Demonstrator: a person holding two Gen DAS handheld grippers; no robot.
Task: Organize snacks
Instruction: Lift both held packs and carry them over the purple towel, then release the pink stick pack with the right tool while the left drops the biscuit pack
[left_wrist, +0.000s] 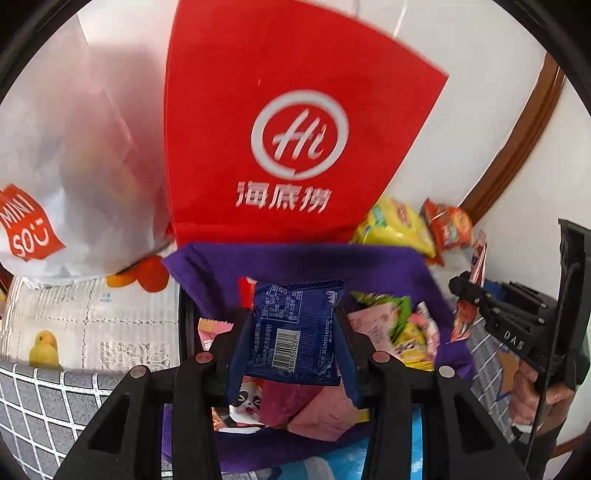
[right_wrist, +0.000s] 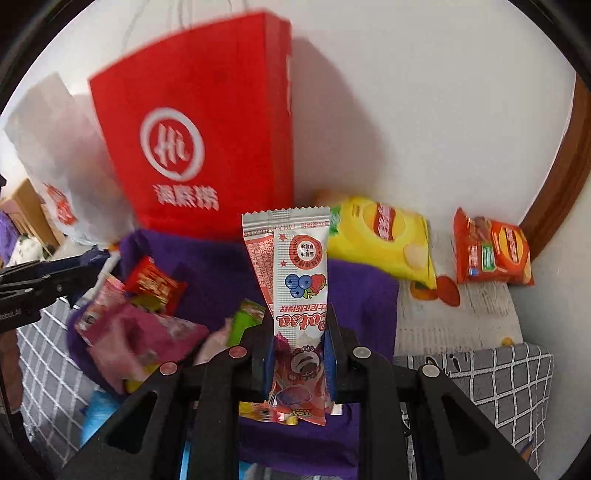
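Note:
My left gripper (left_wrist: 291, 325) is shut on a dark blue snack packet (left_wrist: 295, 328) with a barcode, held over the purple fabric bin (left_wrist: 207, 273). Several small snack packs (left_wrist: 402, 332) lie inside that bin. My right gripper (right_wrist: 298, 332) is shut on a long white and pink berry wafer stick pack (right_wrist: 295, 280), upright above the purple bin (right_wrist: 221, 273), where a red pack (right_wrist: 155, 284) and pink packs (right_wrist: 144, 328) lie. The right gripper (left_wrist: 469, 286) shows at the right edge of the left wrist view, and the left gripper (right_wrist: 99, 258) at the left edge of the right wrist view.
A red paper bag (left_wrist: 295, 140) and a white Miniso bag (left_wrist: 74, 177) stand behind the bin against the white wall. A yellow chip bag (right_wrist: 384, 236) and an orange-red chip bag (right_wrist: 491, 254) lie to the right. A grey checked cloth (right_wrist: 491, 373) covers the near surface.

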